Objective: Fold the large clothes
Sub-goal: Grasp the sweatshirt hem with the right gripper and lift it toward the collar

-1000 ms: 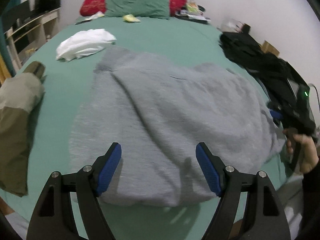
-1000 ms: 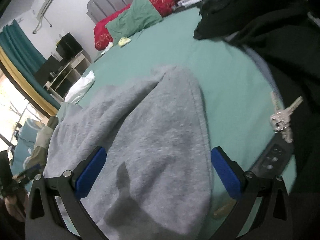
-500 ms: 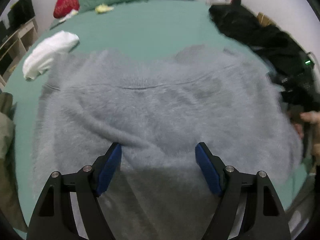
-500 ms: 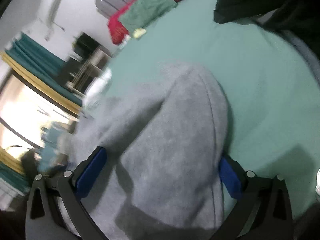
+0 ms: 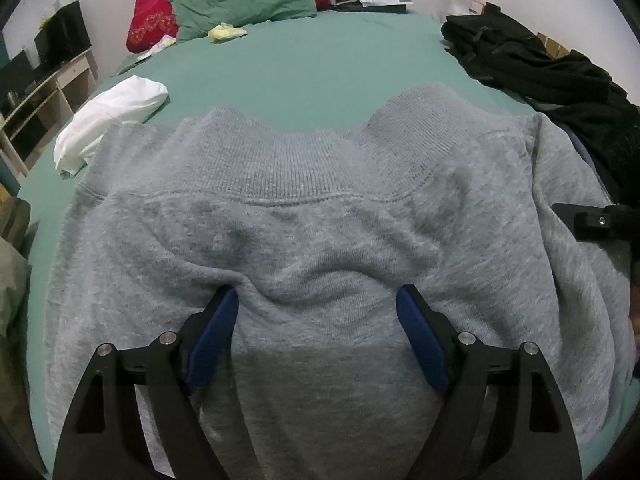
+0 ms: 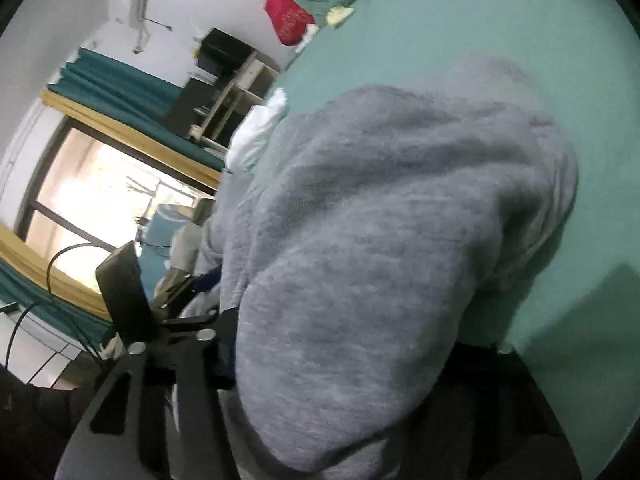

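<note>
A large grey sweatshirt (image 5: 304, 216) lies spread on the green bed (image 5: 320, 68), its ribbed hem towards the pillows. My left gripper (image 5: 318, 320) is open, both blue pads pressed into a raised fold of the near cloth. In the right wrist view the sweatshirt (image 6: 380, 240) bulges up between the fingers of my right gripper (image 6: 344, 364); its left finger (image 6: 224, 344) touches the cloth and the right finger is hidden under it. The right gripper's black body (image 5: 600, 224) shows at the sweatshirt's right edge in the left wrist view.
A white garment (image 5: 108, 120) lies left of the sweatshirt. Black clothes (image 5: 540, 72) are piled along the bed's right side. An olive garment (image 5: 12, 276) sits at the left edge. Green and red pillows (image 5: 240, 0) are at the head. Shelves (image 5: 44, 96) stand left.
Both grippers have moved forward and down into the sweatshirt. The cloth now bunches between the left pads and bulges over the right gripper, which has tilted left.
</note>
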Tool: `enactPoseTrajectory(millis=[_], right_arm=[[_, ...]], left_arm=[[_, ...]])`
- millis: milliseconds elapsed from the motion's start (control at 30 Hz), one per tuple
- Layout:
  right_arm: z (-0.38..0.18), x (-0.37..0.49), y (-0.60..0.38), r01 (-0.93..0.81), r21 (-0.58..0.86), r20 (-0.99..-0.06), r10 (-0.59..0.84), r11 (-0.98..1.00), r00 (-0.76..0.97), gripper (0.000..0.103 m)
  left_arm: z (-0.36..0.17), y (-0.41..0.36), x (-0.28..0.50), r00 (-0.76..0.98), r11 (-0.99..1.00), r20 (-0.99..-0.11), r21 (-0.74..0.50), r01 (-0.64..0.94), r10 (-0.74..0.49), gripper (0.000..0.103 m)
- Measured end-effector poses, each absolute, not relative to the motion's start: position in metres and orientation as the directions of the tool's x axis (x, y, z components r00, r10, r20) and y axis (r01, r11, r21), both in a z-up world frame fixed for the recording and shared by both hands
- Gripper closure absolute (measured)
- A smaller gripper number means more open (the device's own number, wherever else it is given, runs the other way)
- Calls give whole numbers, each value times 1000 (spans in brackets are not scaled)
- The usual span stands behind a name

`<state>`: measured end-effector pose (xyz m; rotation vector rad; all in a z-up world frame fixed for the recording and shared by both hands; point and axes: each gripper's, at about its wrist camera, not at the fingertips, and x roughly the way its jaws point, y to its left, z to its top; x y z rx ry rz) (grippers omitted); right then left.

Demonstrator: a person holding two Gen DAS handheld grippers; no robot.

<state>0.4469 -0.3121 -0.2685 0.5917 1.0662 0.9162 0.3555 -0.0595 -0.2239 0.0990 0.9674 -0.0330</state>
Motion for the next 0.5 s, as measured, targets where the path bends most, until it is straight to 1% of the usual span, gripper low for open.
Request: enactPoseTrajectory(millis=[67,133,233,300,400,500], right_arm=[[-264,446,-310,-326,790,-478,855,519,201,55],[-252,442,-311,-327,782,-479,847,531,229,57],[-227,430,-308,-348,763,-475,838,545,269,59],[-208,419,-303,-379,714,-507,808,589,300,59],[-180,402,-290,-429,600,-578,736,675,352,60],[-156,391,-273,-429,506,-637,660,748,399,60]], left_arm=[[-222,-60,357,559,995,-829,70,73,18,19],[-217,-61,358,539,995,-842,66,72,17,19],[-200,-53,352,516,996,-855,-1,92,-49,20],[-175,-39,339,546,991,-830,-53,121,-111,21],[-145,-10,320,594,989,-793,-74,124,-134,21],[-131,37,306,616,990,-777,-79,113,-132,21]])
